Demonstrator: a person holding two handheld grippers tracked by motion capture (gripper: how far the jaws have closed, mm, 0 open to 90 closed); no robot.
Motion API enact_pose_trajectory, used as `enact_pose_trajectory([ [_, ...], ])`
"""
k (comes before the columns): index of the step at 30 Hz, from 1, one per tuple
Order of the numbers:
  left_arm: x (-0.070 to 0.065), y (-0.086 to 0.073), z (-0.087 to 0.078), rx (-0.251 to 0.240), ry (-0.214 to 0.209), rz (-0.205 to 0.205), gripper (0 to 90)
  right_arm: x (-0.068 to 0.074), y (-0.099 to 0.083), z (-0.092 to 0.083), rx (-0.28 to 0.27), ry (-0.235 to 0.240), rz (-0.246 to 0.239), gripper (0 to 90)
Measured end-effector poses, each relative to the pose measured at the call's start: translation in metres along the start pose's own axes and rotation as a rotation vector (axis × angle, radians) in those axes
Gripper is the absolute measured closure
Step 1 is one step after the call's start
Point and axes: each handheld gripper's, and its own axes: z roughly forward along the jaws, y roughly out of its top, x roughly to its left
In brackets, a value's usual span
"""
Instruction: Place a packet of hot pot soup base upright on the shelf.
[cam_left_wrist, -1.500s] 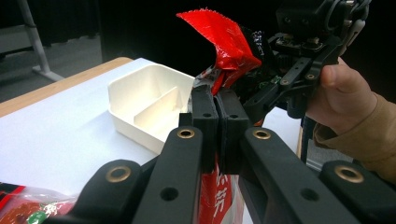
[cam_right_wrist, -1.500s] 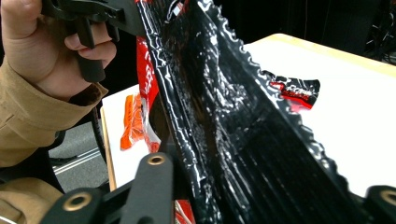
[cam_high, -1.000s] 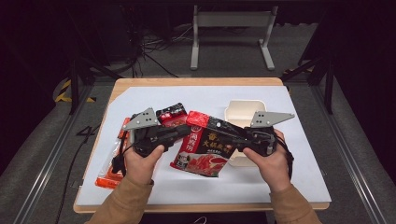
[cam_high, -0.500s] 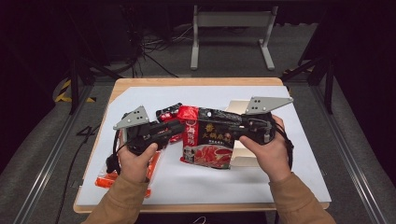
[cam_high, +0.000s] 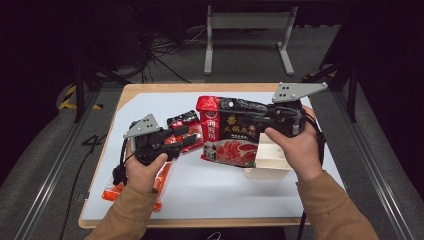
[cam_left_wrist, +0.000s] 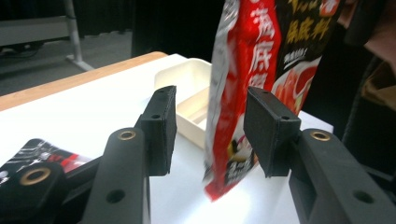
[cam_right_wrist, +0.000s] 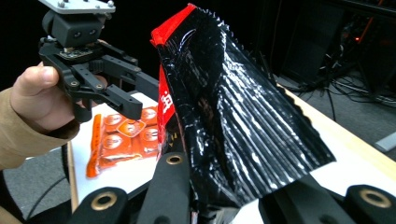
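Hotpot-base packet, printed red and black, hangs above the surface, its lower edge over the near end of the white tray. Right claw is clamped on the packet's upper right part; in the right gripper view the glossy black back of the packet rises from between its jaws. Left claw sits just left of the packet, level with its lower left corner. Its jaws have just been opening and now stand apart. In the left gripper view the packet's left edge hangs in the gap between the two pads, close to the right-hand pad; contact cannot be confirmed. The white tray lies behind the packet in that view.

Left of the packet, a small dark sachet lies flat on the surface beside the left claw. An orange snack pack lies further left, toward the near edge, partly under the left hand. The right hand holds its gripper over the tray.
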Motion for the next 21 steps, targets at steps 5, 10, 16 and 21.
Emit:
enact_pose_trajectory([
  [5, 0.006, -0.005, 0.001, 0.012, 0.026, -0.004, 53.6, -0.01, 0.006, -0.005, 0.002, -0.04, -0.019, 78.2],
  [10, 0.012, -0.008, 0.002, 0.026, 0.043, -0.01, 51.9, -0.022, 0.009, -0.008, -0.004, -0.075, -0.031, 78.1],
  [16, 0.017, -0.012, 0.001, 0.043, 0.057, -0.024, 51.6, -0.035, 0.011, -0.01, -0.006, -0.126, -0.056, 78.1],
  [21, 0.02, -0.014, 0.001, 0.045, 0.063, -0.032, 51.0, -0.045, 0.013, -0.012, -0.011, -0.154, -0.065, 78.0],
])
